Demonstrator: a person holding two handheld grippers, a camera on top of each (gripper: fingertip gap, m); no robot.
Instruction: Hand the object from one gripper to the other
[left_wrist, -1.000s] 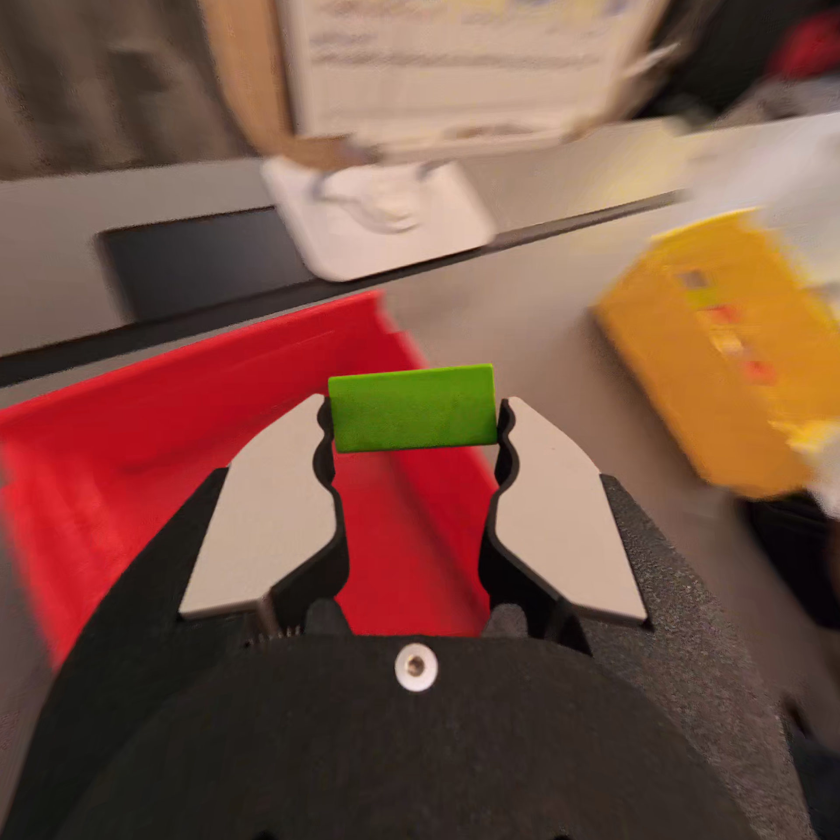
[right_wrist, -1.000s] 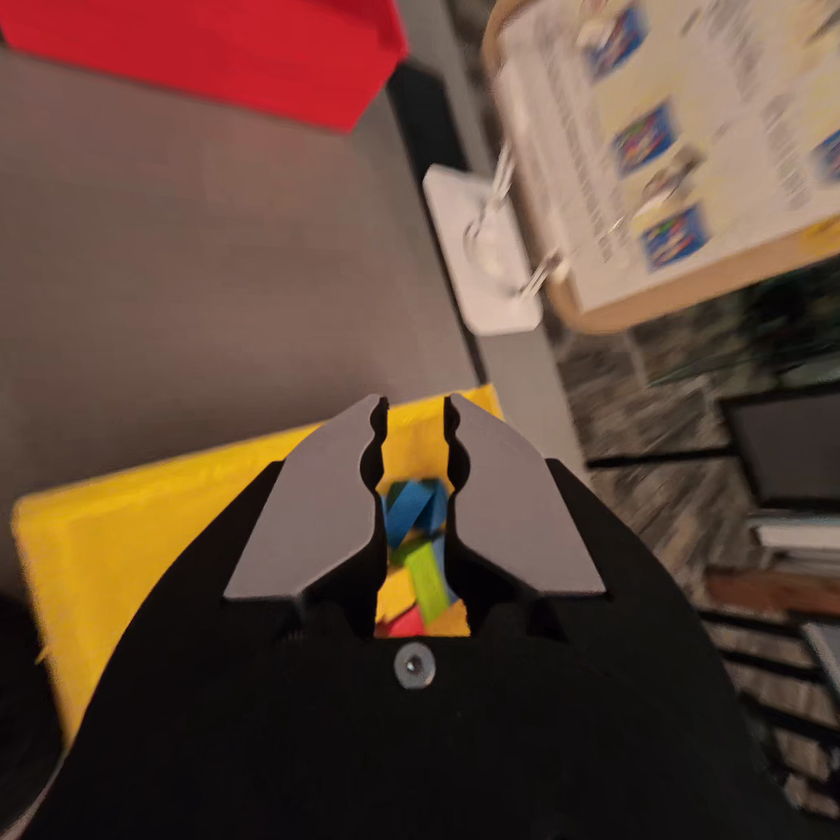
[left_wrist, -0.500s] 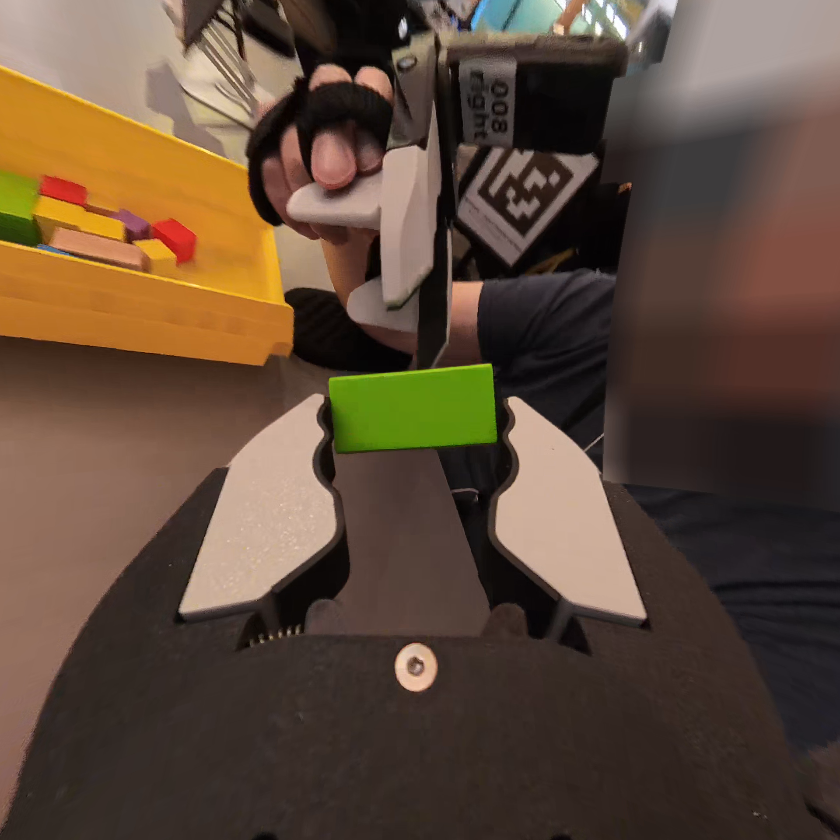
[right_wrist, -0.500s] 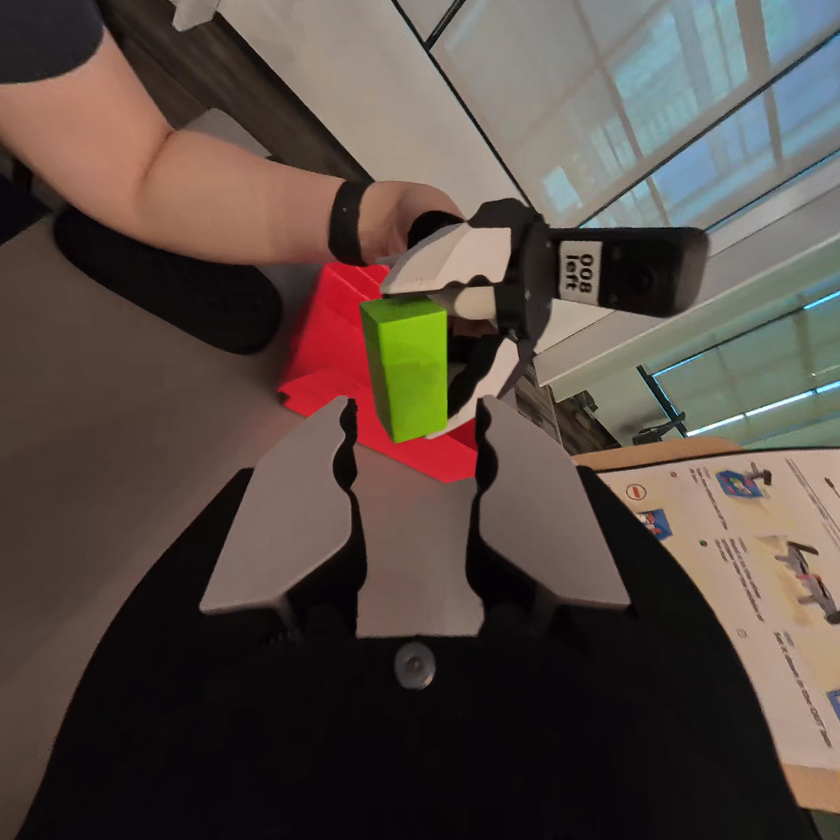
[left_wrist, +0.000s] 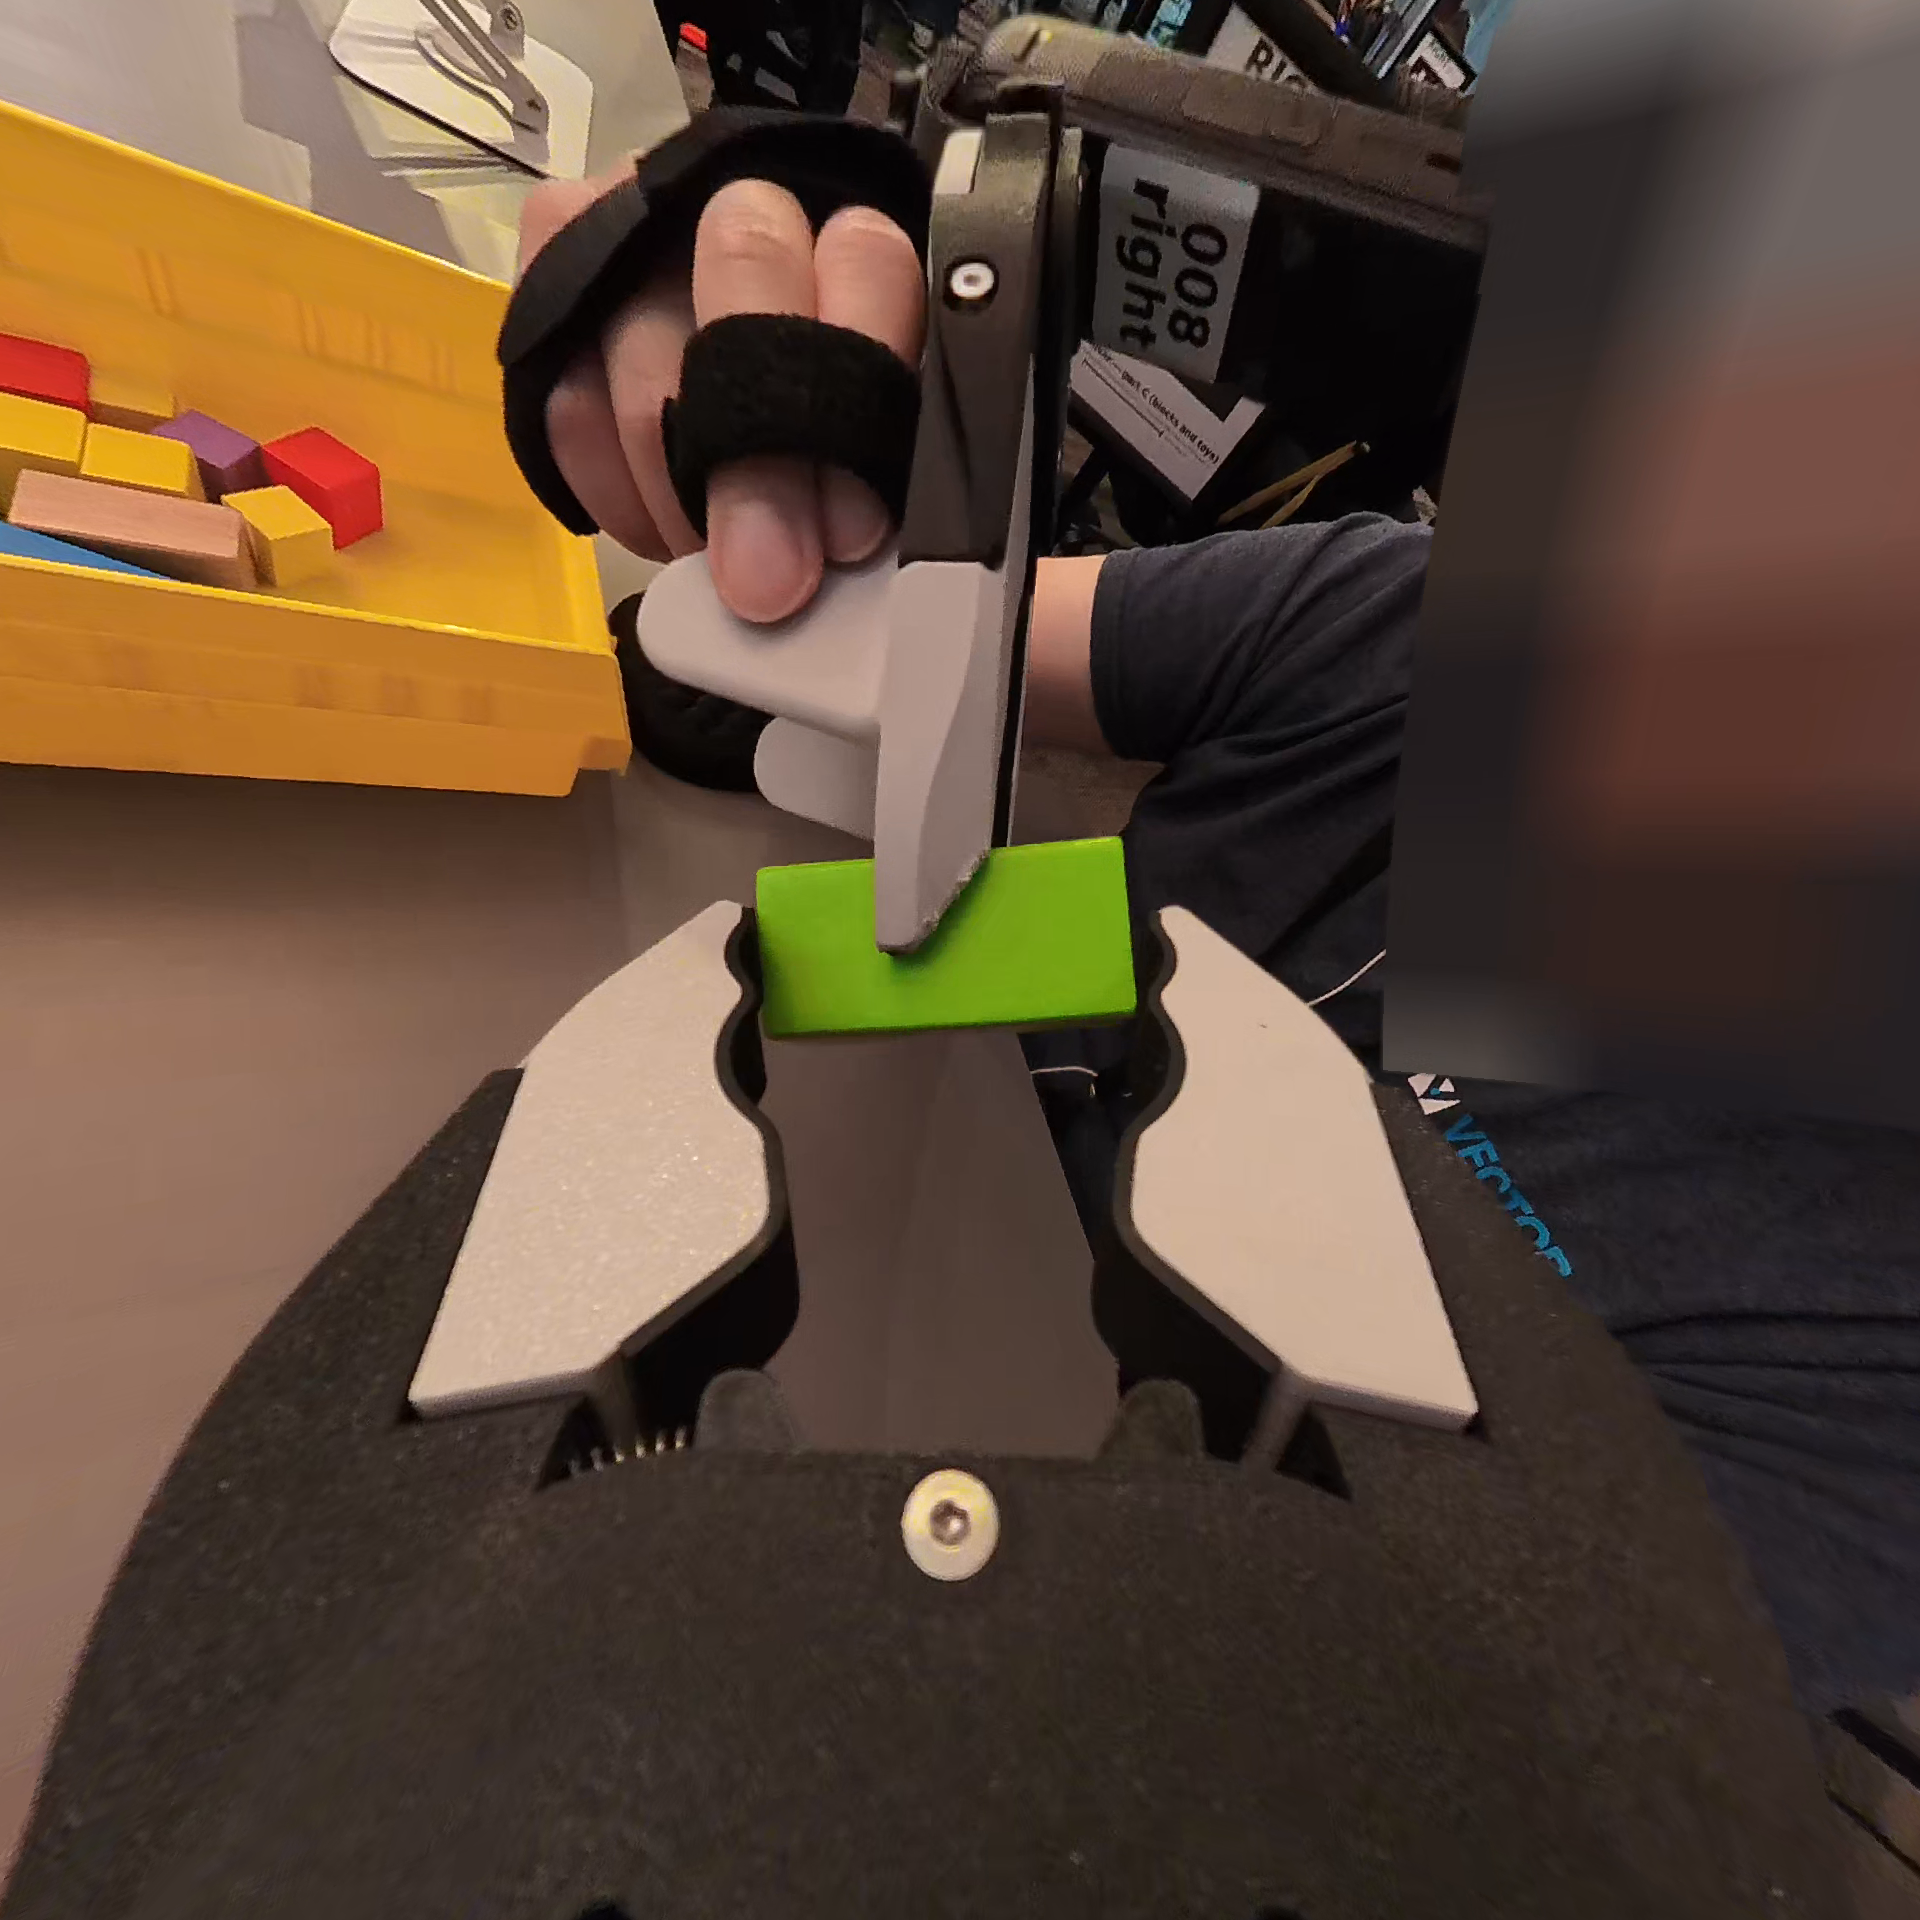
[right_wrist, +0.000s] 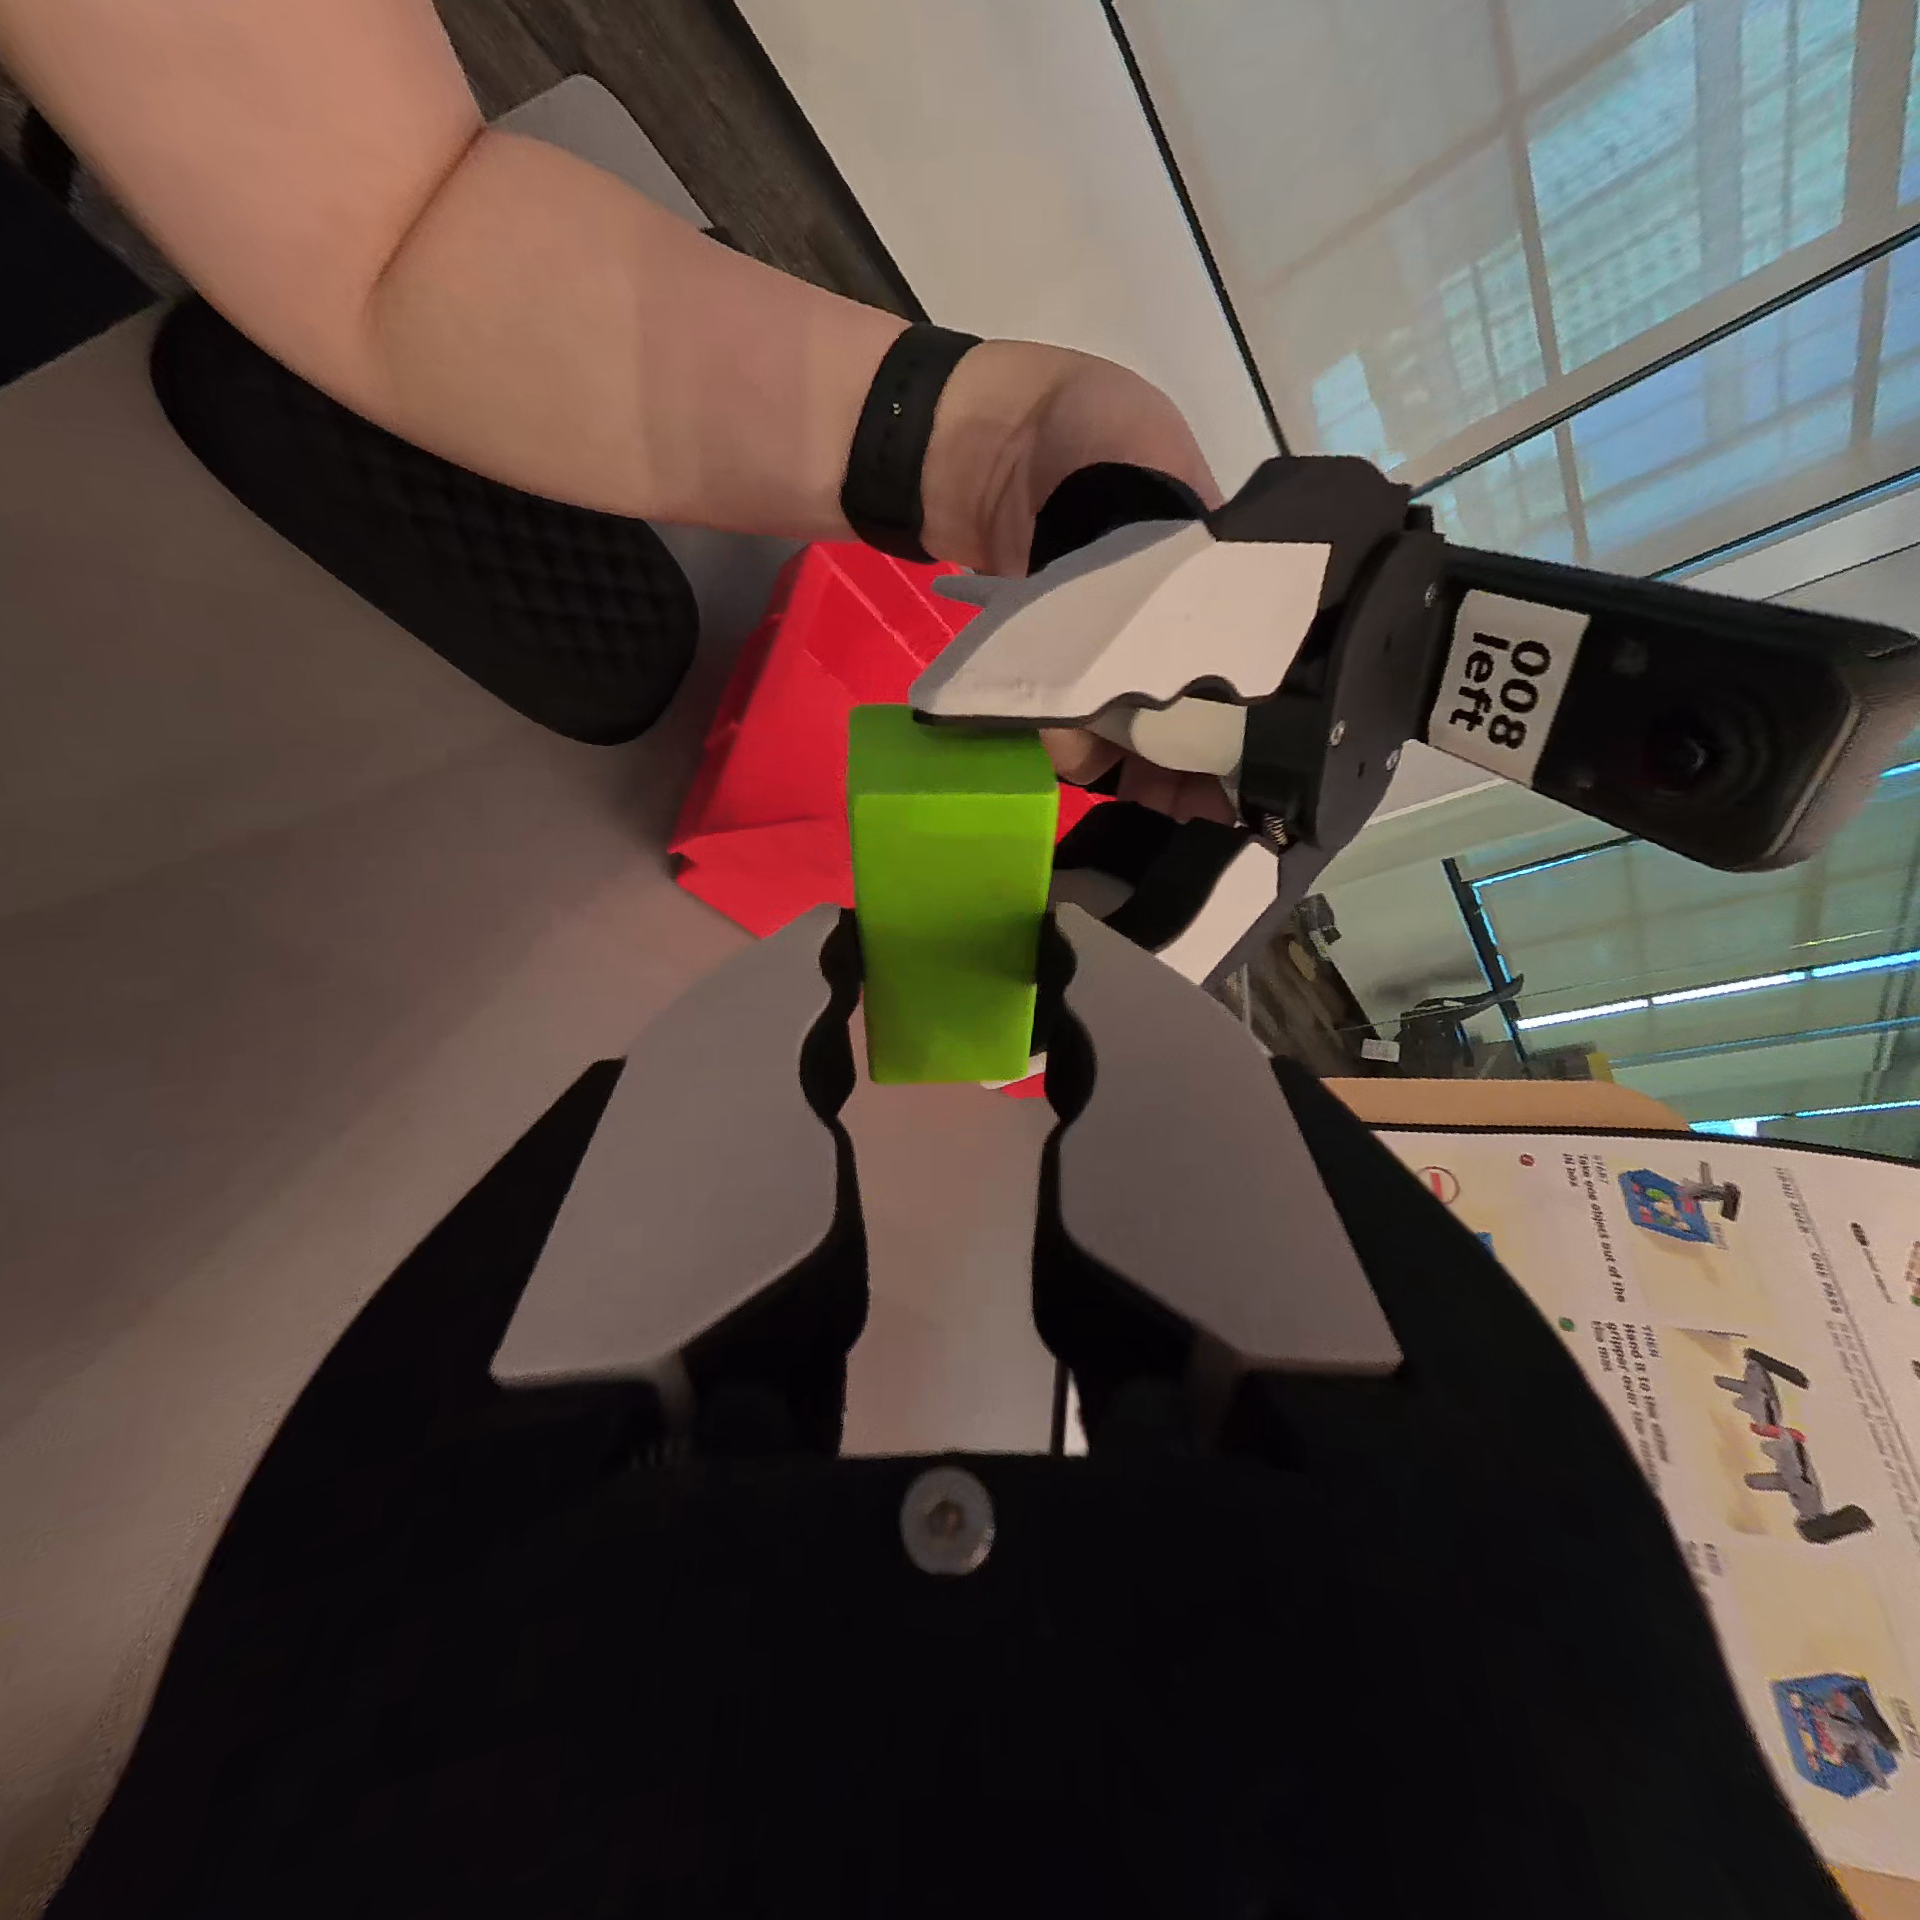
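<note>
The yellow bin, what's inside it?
In the yellow bin lie small wooden blocks: a red one, a purple one, yellow ones and a plain tan one. The picture's left edge and the front wall hide whatever else is inside.

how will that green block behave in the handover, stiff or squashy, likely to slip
The green block looks rigid: its edges stay crisp between the left gripper fingers. Its flat, parallel faces should seat squarely in the right gripper. The smooth painted finish could slip under a light grip.
</note>
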